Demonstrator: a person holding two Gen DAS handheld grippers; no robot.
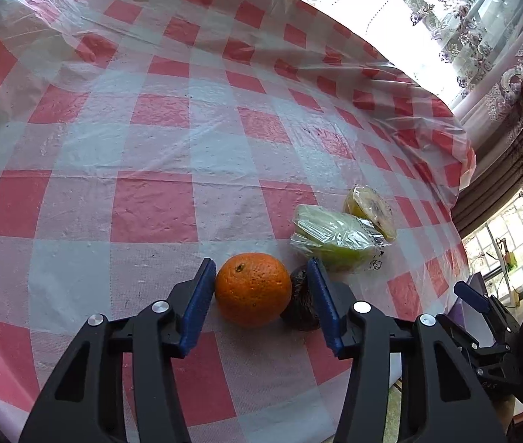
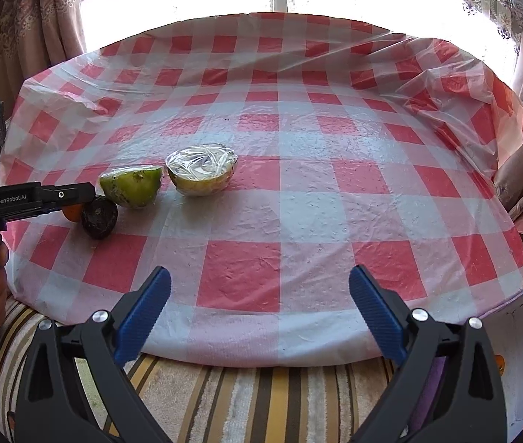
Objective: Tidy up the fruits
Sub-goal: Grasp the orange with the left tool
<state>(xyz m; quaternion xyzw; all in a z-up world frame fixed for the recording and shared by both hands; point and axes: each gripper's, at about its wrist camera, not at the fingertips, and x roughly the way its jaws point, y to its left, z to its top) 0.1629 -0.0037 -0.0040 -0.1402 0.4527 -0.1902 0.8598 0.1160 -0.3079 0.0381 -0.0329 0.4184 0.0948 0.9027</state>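
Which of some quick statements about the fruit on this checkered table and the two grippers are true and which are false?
1. The orange sits between the left gripper's fingers. True.
2. A dark fruit lies right beside the orange. True.
3. The right gripper holds the green fruit half. False: its fingers are spread with nothing between them, near the table's front edge.
4. The wrapped yellow fruit half is stacked on the orange. False: it rests on the tablecloth, beyond the green half.

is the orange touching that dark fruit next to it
Cannot tell. In the left wrist view the orange overlaps the dark fruit, hiding any gap; the right wrist view shows only a sliver of orange.
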